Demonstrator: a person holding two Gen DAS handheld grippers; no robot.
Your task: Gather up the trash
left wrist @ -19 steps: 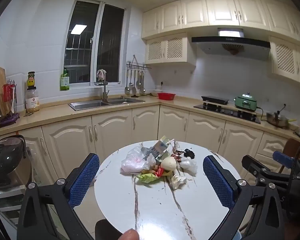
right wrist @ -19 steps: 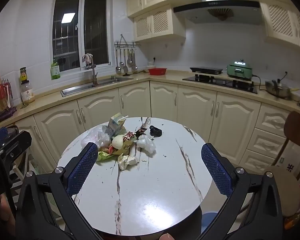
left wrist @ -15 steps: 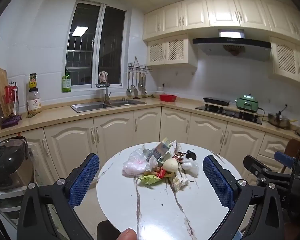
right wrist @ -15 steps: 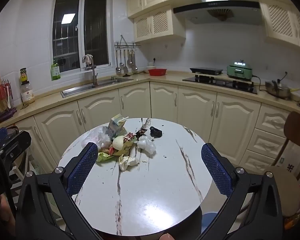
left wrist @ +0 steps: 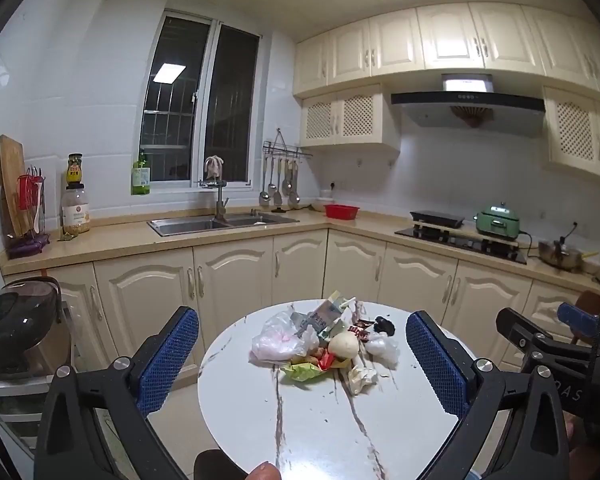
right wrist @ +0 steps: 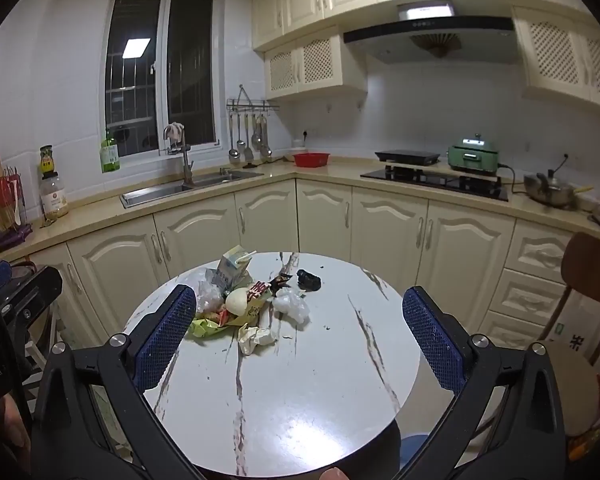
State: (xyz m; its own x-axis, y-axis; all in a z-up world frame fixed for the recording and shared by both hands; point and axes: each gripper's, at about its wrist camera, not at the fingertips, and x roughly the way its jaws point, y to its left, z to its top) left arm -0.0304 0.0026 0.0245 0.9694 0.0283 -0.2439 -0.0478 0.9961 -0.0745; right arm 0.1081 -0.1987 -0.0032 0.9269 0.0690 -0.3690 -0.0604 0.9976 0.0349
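Near rim of the round worktop (left wrist: 300,432) is cut off by the frame bottom in both views. In the right view my own left finger pad (right wrist: 166,334) hides the left fringe of the trash pile (right wrist: 244,304); what lies under the wrappers cannot be made out.

Left claw (left wrist: 302,356): jaws spread wide, nothing between them, held above the worktop short of the pile. Right claw (right wrist: 300,336): same, wide apart and empty. Right claw's body shows at the right edge of the left view, well apart from the pile.

Open room: bare marbled surface between the pile and the near rim, and across the right half of the worktop. A chair (right wrist: 588,280) stands beside the right rim.

Pile sits on the far half of the worktop, left of centre. Contents: tilted milk carton (right wrist: 232,270) with a straw, clear plastic bag (left wrist: 278,340), pale round piece (right wrist: 237,301), green wrapper (left wrist: 304,370), crumpled paper (right wrist: 254,336), small knotted bag (right wrist: 292,306). A black lump (right wrist: 308,280) lies just apart, at the far side.
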